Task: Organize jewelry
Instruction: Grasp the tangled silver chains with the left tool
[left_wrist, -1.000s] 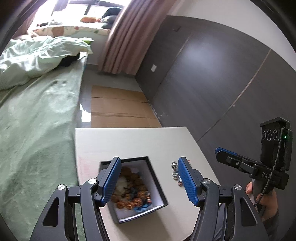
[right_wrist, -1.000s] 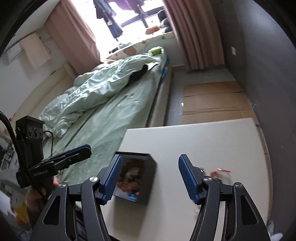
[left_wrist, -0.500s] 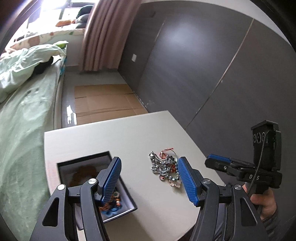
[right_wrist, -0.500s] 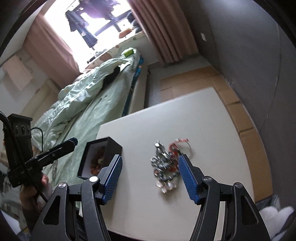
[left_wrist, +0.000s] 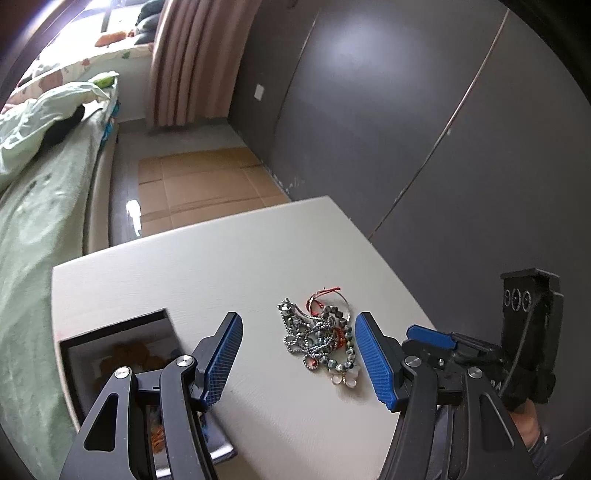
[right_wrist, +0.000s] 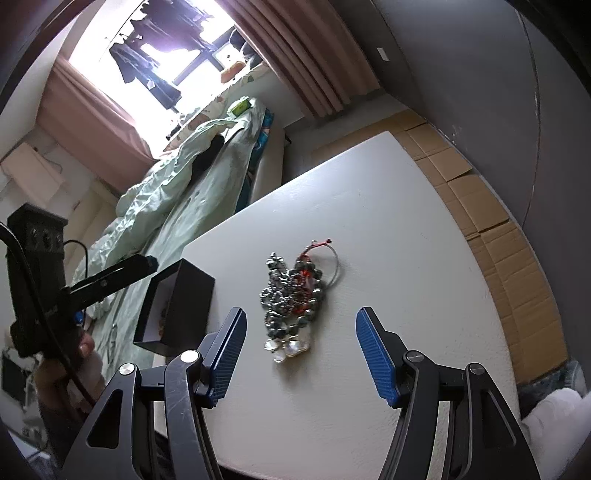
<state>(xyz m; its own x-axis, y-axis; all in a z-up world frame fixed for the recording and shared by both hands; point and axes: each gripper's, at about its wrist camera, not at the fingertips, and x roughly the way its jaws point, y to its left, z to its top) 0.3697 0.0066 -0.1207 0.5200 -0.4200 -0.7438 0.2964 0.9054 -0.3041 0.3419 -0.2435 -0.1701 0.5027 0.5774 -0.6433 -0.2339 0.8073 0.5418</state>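
- Jewelry (right_wrist: 293, 295), a tangle of bead chains and a red cord, lies on the white counter (right_wrist: 388, 221), ahead of both hand-held grippers and between their spread fingers.
- Left hand-held gripper (left_wrist: 299, 356): released, empty.
- Right hand-held gripper (right_wrist: 301, 352): released, empty.
- Black box (right_wrist: 177, 306) sits left of the tangle.
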